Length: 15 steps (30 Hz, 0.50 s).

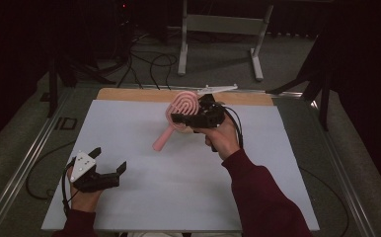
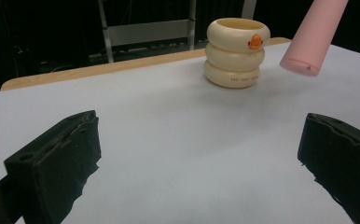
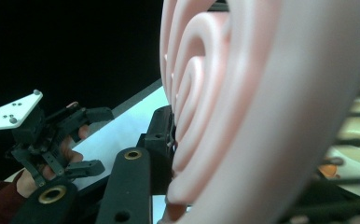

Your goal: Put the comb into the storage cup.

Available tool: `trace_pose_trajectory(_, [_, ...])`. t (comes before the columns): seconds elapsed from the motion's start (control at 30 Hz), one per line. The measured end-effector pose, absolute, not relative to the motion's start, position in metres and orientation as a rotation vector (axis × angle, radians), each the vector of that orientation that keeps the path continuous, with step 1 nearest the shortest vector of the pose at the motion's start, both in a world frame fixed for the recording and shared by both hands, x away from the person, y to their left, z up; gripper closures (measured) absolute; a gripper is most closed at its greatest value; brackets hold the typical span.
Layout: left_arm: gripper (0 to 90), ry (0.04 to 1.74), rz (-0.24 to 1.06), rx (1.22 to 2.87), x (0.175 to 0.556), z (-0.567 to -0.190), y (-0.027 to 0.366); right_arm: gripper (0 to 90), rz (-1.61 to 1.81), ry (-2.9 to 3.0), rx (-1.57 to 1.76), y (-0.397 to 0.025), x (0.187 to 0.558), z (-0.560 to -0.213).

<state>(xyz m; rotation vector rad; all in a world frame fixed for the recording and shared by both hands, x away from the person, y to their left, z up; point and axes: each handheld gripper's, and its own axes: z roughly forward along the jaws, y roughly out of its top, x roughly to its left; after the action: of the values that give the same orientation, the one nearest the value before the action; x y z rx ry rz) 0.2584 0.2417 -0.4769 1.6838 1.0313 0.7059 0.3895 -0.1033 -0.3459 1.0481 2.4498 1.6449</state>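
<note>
My right gripper (image 1: 181, 117) is shut on the round head of a pink brush (image 1: 184, 102) with curved ridges and holds it above the back middle of the white board (image 1: 178, 182). The brush's handle (image 1: 163, 139) slants down to the left, and its tip (image 2: 308, 51) hangs near a cream ring-stacked holder (image 2: 235, 51) with an orange duck face. In the right gripper view the brush head (image 3: 262, 107) presses against one black jaw; the other jaw is hidden. My left gripper (image 1: 110, 159) rests open at the board's front left, its jaws (image 2: 197, 154) wide apart with nothing between them.
A wooden table edge (image 1: 129, 94) runs behind the board, with a pale flat object (image 1: 218, 89) lying on it. A metal stand (image 1: 218, 29) and cables (image 1: 154, 64) are on the floor beyond. The other hand's gripper (image 3: 96, 140) shows in the right gripper view.
</note>
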Motion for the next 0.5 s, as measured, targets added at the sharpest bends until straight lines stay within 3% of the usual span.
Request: trace_pose_trajectory(0.5, [0.0,1.034,0.705,1.682,0.258,-0.476,0.242,63.8,1.602,2.447,1.023,-0.104,0.394,-0.333])
